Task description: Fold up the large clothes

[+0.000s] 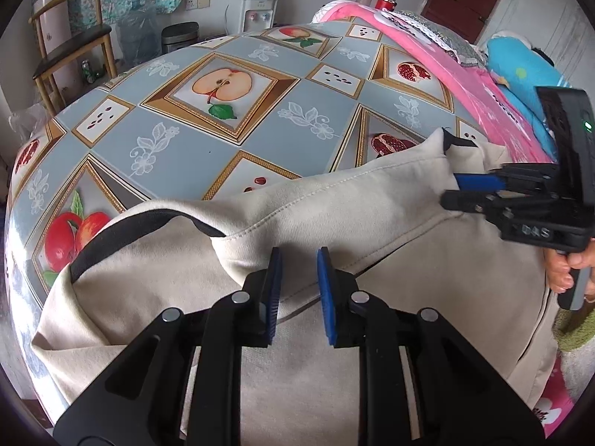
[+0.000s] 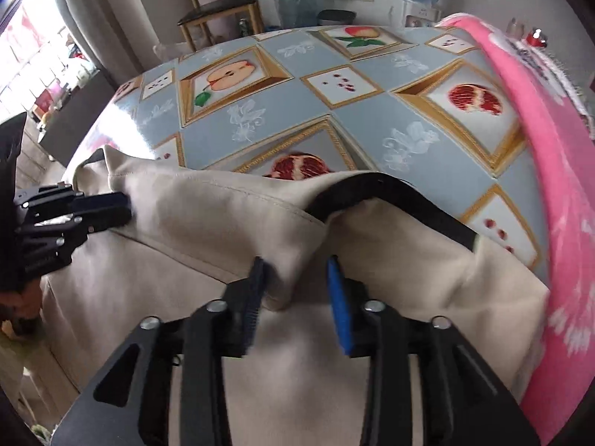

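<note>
A beige garment with black trim [image 1: 334, 215] lies bunched on the fruit-patterned tablecloth [image 1: 208, 137]; it also shows in the right wrist view [image 2: 223, 215]. My left gripper [image 1: 299, 260] is open, its blue pads astride a raised fold of the fabric. My right gripper [image 2: 297, 267] is open with a fold of the garment between its fingers; in the left wrist view it comes in from the right [image 1: 452, 189] at the garment's edge. The left gripper shows at the left in the right wrist view [image 2: 124, 210].
A pink blanket [image 1: 465, 74] and blue bedding [image 1: 520, 70] lie along the table's right side. A wooden chair [image 1: 70, 44], a water dispenser [image 1: 256, 3] and a bin [image 1: 180, 37] stand beyond the far edge. A window is at left in the right wrist view [image 2: 33, 59].
</note>
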`<action>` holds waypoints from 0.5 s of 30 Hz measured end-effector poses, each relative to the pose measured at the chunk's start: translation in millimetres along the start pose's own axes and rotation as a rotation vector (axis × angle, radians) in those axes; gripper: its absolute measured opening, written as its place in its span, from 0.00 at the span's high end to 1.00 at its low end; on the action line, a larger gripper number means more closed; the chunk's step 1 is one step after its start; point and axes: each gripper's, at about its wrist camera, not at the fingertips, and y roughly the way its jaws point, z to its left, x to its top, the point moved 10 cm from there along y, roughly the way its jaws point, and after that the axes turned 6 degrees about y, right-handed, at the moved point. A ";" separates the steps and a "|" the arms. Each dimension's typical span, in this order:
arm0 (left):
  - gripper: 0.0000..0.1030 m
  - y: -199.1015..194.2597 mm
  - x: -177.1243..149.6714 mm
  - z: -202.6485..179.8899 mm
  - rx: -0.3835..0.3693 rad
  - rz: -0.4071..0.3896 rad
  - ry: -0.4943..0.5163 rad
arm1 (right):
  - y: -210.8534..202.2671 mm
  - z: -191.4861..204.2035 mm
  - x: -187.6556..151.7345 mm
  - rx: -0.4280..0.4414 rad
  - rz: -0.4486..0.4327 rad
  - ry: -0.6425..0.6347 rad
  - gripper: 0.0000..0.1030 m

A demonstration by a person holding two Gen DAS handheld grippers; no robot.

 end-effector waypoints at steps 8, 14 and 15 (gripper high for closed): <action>0.81 -0.1 -0.4 1.5 -0.006 -0.006 -0.003 | -35.8 50.9 20.2 0.082 -0.147 -0.024 0.63; 0.81 -0.8 -0.1 3.4 -0.008 -0.009 -0.029 | 24.3 80.8 17.7 0.070 -0.129 -0.098 0.63; 0.81 -1.0 -0.2 3.6 -0.012 -0.010 -0.033 | 22.9 77.3 16.9 0.090 -0.119 -0.079 0.63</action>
